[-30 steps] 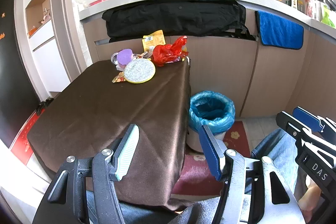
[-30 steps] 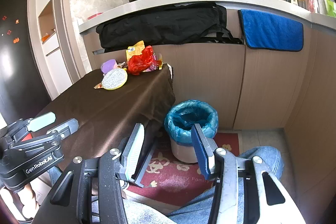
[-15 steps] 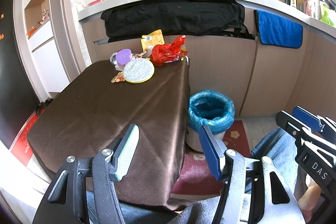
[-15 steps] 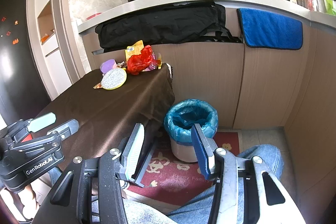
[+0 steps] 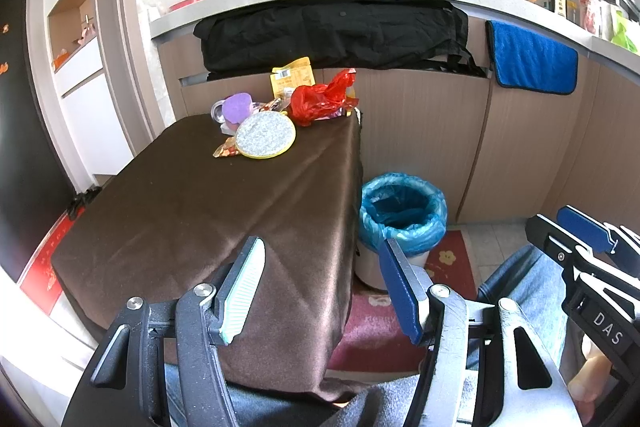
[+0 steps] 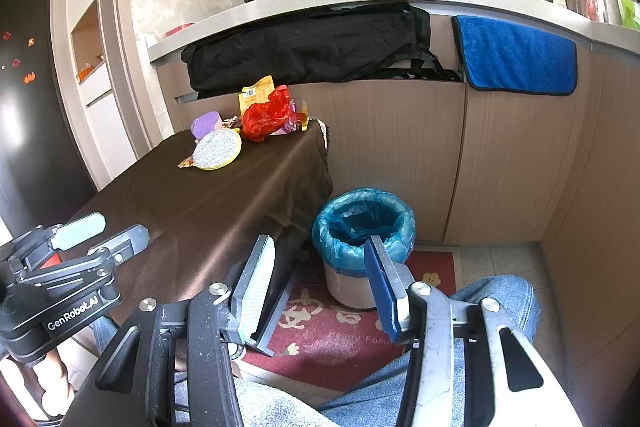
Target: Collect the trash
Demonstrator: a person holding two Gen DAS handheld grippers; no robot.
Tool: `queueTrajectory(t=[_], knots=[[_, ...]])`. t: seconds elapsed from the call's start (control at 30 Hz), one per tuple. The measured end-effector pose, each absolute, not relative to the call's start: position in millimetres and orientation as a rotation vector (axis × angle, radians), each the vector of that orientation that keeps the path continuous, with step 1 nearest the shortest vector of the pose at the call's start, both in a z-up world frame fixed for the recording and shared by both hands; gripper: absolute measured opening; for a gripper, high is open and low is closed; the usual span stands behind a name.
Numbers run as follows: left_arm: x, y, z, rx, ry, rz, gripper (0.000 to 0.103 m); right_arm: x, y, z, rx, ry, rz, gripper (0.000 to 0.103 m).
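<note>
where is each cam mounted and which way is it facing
Left wrist: sits on the left hand-held gripper, looking along the brown-clothed table at the trash pile; the right hand-held gripper and jeans show.
Right wrist: sits on the right hand-held gripper, facing the blue-lined bin on the floor; the left hand-held gripper and a knee show.
Shared: table, trash pile, bin, blue towel, counter pans.

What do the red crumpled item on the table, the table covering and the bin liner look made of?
Red crumpled bag: thin glossy plastic film, by its sharp shiny creases. Brown table covering: satin-like fabric, with soft sheen and draped folds. Blue bin liner: thin translucent plastic, bunched over the rim.
</note>
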State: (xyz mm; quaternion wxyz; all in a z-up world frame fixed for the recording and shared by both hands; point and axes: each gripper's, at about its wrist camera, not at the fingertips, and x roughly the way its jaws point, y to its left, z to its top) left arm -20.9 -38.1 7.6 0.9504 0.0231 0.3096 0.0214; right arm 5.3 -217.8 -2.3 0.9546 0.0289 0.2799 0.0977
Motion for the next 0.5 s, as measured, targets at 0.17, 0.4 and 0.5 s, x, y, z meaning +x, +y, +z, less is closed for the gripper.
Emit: queueTrajectory(t=[0.17, 0.4, 0.5], knots=[[-13.0, -39.8, 5.7, 0.049, 0.633, 0.042, 0.060, 7.0, -218.7, -1.7, 0.059, 0.569, 0.200, 0.044], [2.2, -32.1, 11.5, 0.039, 0.620, 0.024, 0.060, 7.8, -216.8, -1.7, 0.048, 0.562, 0.200, 0.044], [26.6, -27.2, 18.8, 0.069, 0.600, 0.011, 0.060, 19.5, -216.1, 2.5, 0.019, 0.544, 0.208, 0.044]])
